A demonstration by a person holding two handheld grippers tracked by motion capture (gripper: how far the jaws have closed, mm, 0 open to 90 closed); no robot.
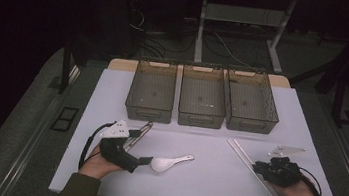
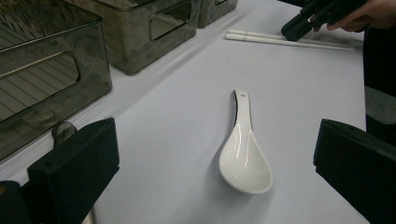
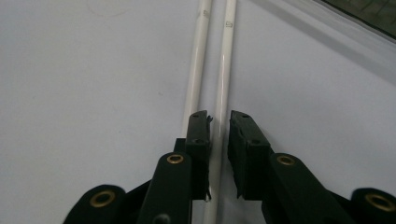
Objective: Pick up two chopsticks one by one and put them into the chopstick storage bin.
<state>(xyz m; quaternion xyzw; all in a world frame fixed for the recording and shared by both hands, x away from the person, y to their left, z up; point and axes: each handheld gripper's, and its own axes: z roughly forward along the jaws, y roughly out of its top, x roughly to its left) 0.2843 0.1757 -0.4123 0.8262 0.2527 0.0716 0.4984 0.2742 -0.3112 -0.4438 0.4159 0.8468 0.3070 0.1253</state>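
Left gripper view, nearest: jaws of left gripper (image 2: 215, 163) spread wide, nothing held; white spoon (image 2: 245, 156) flat on counter (image 2: 299, 93) between them, handle toward 12 o'clock.
Same view, 1 o'clock: right gripper (image 2: 299, 31) at white chopsticks (image 2: 285, 40).
Right gripper view: jaws nearly closed around one chopstick (image 3: 223, 79), contact unclear; second chopstick (image 3: 197, 65) just outside at 11 o'clock.
High view: three bins (image 1: 202, 97) at 12 o'clock; tongs (image 1: 138, 135) beside left gripper (image 1: 147, 160).

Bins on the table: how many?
3, in a row at the table's far side: left bin, middle bin, right bin. All look empty; nothing seems hidden.
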